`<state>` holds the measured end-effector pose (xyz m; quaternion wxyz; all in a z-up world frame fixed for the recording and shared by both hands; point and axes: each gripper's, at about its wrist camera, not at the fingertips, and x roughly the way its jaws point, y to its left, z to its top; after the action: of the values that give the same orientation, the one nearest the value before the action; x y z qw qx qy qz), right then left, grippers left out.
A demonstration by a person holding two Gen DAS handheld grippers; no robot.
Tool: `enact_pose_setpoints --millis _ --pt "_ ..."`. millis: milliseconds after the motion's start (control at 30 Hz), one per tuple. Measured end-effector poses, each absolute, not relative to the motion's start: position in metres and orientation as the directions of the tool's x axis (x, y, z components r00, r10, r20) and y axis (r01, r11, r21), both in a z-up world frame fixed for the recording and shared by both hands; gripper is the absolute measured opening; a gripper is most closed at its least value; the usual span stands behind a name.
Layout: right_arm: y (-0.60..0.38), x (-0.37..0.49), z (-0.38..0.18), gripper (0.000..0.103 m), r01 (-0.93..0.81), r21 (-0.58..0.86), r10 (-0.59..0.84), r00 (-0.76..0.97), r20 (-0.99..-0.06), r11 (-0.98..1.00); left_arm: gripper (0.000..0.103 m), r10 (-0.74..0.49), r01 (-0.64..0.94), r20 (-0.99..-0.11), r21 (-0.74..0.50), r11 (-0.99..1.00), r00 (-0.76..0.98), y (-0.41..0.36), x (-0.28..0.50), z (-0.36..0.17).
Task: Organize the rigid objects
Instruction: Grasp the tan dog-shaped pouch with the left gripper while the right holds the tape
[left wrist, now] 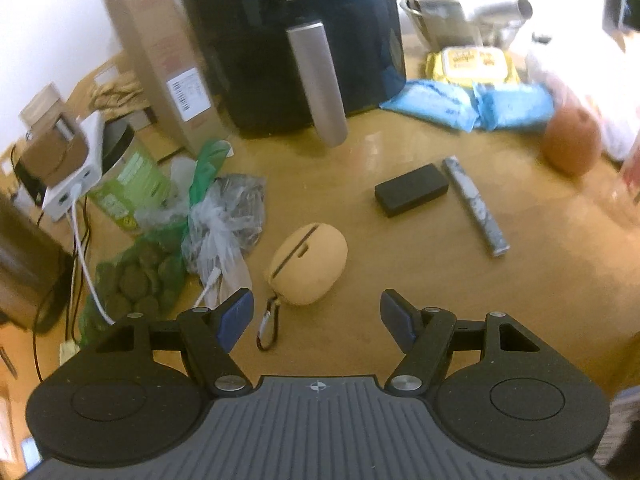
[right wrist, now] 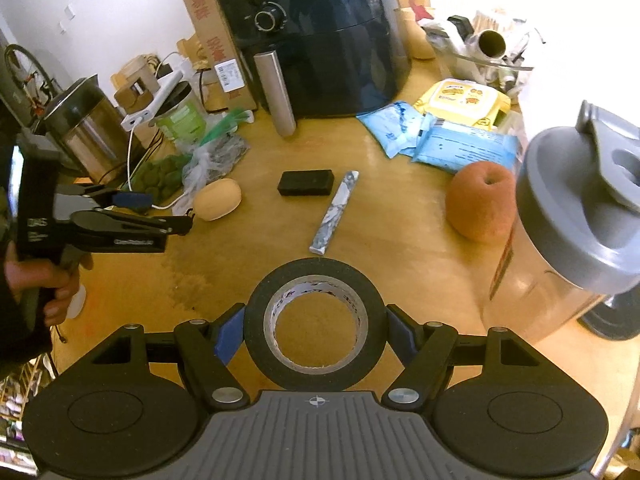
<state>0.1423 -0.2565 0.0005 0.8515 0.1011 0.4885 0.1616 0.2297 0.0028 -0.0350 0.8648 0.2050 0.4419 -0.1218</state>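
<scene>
A: What is the right gripper (right wrist: pixel 316 336) doing?

B: Its jaws are clamping a roll of black tape (right wrist: pixel 315 322) from both sides, the blue pads (right wrist: pixel 229 336) pressing on the outer rim. The roll is lying flat between them, over the wooden table (right wrist: pixel 400 256).

A: And the left gripper (left wrist: pixel 316 316)?

B: Its jaws are standing wide apart with nothing between them. It is hovering just short of a tan pouch (left wrist: pixel 308 270), which is lying on the table with a clip (left wrist: pixel 267 328) trailing toward the left pad.

A: Where are the other loose items sitting?

B: A small black box (left wrist: pixel 411 189) is resting past the pouch, and a patterned bar (left wrist: pixel 475 205) is lying just beside it on the right, apart from it. Farther right an apple (right wrist: pixel 480 202) is sitting near a shaker bottle (right wrist: pixel 568 240) with a grey lid.

A: What is standing at the back?

B: A black air fryer (right wrist: pixel 320 36) is standing there, its silver handle (right wrist: pixel 275 92) pointing forward. Blue packets (right wrist: pixel 440 140) and a yellow pack (right wrist: pixel 464 100) are lying to its right, and bags (left wrist: pixel 192 224) to its left.
</scene>
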Motion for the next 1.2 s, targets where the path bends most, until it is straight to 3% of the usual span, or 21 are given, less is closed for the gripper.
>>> enact_pose_setpoints --millis 467,833,933,1200 --pt "-0.263 0.137 0.003 0.075 -0.109 0.335 0.344 0.492 -0.8 0.936 0.069 0.012 0.537 -0.827 0.376 0.755 0.562 -0.011 0.281 -0.074" --pt "-0.27 0.133 0.003 0.075 -0.059 0.333 0.316 0.505 -0.803 0.941 0.068 -0.009 0.578 -0.872 0.317 0.752 0.49 -0.008 0.305 -0.092" --pt "-0.271 0.132 0.003 0.075 -0.054 0.333 0.313 0.507 -0.803 0.941 0.056 -0.041 0.571 -0.888 0.258 0.78 0.458 -0.005 0.309 -0.091" --pt "-0.274 0.13 0.004 0.075 -0.045 0.335 0.31 0.511 -0.802 0.941 0.055 -0.036 0.533 -0.892 0.235 0.813 0.45 -0.005 0.307 -0.088"
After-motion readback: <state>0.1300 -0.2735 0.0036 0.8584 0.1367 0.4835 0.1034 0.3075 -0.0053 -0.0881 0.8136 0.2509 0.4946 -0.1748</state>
